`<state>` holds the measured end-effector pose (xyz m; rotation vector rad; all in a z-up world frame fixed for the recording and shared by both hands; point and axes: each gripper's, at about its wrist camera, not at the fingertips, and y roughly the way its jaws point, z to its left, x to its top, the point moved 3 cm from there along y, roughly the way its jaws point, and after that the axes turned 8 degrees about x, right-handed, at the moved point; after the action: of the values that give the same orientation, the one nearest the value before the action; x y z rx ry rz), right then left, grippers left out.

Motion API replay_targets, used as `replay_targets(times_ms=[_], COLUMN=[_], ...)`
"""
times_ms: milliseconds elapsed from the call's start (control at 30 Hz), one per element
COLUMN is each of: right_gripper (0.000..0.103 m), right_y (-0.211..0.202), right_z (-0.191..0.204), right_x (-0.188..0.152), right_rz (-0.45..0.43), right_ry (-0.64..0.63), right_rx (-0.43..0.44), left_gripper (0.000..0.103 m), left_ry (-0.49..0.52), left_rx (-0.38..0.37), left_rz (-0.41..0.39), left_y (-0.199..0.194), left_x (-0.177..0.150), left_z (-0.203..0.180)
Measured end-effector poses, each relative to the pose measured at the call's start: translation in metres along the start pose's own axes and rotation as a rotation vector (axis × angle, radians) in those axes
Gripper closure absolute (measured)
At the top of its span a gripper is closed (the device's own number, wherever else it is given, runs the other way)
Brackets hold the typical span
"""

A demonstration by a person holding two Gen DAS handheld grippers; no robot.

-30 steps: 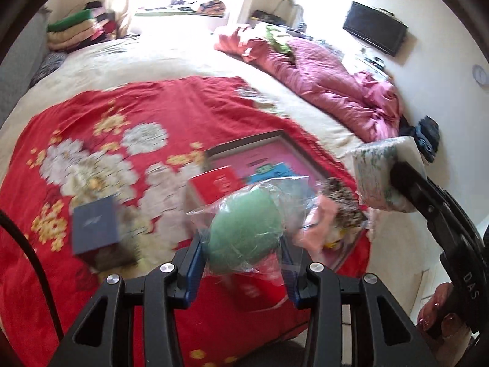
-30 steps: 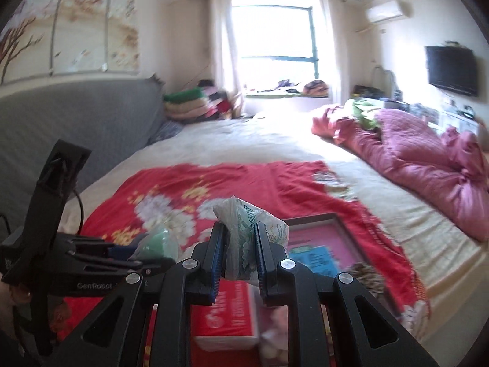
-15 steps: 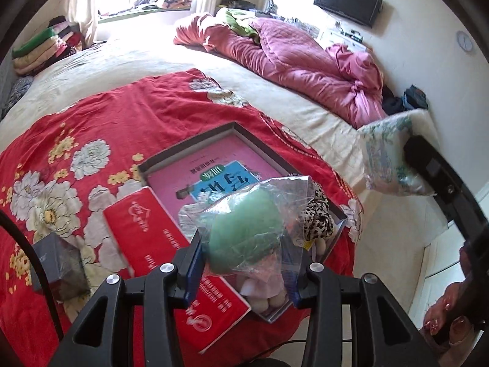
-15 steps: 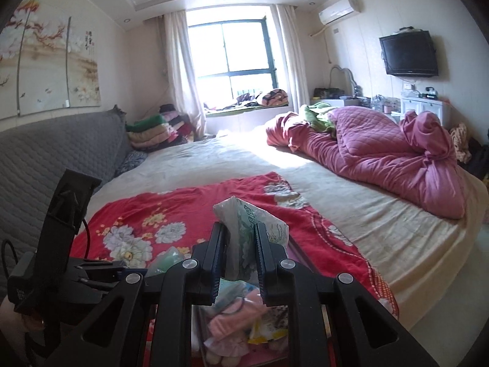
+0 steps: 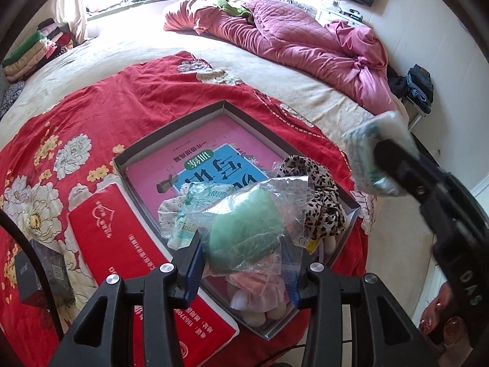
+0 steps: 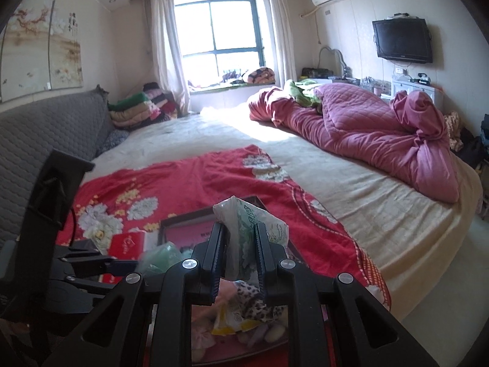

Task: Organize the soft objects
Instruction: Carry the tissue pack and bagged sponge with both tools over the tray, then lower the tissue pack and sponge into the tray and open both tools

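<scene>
My left gripper (image 5: 244, 257) is shut on a clear plastic bag with a green soft ball (image 5: 244, 229) and holds it above the near end of a shallow grey box (image 5: 171, 131). The box lies on a red floral blanket (image 5: 91, 98) and holds a pink book, a leopard-print cloth (image 5: 321, 195), a tissue packet and pink soft items (image 5: 256, 287). My right gripper (image 6: 237, 244) is shut on a white-and-green tissue pack (image 6: 247, 220), also above the box (image 6: 183, 217); the pack shows in the left wrist view (image 5: 376, 150).
A red book (image 5: 128, 244) lies left of the box, and a small dark box (image 5: 39, 272) sits further left. A crumpled pink quilt (image 6: 366, 128) covers the far right of the bed. Folded blankets (image 6: 137, 110) are stacked by the window. The bed edge is close on the right.
Both grippers have moved right and forward over the box, each keeping its load. The box now fills the middle of the left wrist view, and the dark box has slid to the left edge.
</scene>
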<state>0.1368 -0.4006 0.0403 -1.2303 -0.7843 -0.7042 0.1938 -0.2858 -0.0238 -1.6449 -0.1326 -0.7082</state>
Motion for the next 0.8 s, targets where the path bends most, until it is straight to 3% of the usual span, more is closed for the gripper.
replay_targets(times_ms=[333,567,633,767,800], right_gripper=[0.083,0.080,0.069,0.058,0.050], right_y=[0.049,0.076,0.082,0.086,0.086], right_z=[-0.022,-0.030,-0.033,-0.042,-0.044], right_x=[-0.025,-0.037,-0.039,-0.041,-0.041], right_rz=[0.135,0.183,0.198,0.193,0.185], right_ry=[0.023,0.115,0.163,0.258,0.288], right_rx=[-0.001,0.089,0.118,0.169,0.191], left_gripper=[0.058,0.058,0.058,0.057,0.057], left_ry=[0.019,0.017,0.021,0.012,0.012], left_rx=[0.001,-0.002,0.003,-0.005,-0.005], left_rz=[0.046,0.054,0.057,0.055,0.056], left_y=[0.026,0.035,0.038,0.040,0.041], left_x=[-0.004,-0.001,-0.001,0.000,0.000], left_z=[-0.008,-0.007,-0.006,-0.004,-0.004])
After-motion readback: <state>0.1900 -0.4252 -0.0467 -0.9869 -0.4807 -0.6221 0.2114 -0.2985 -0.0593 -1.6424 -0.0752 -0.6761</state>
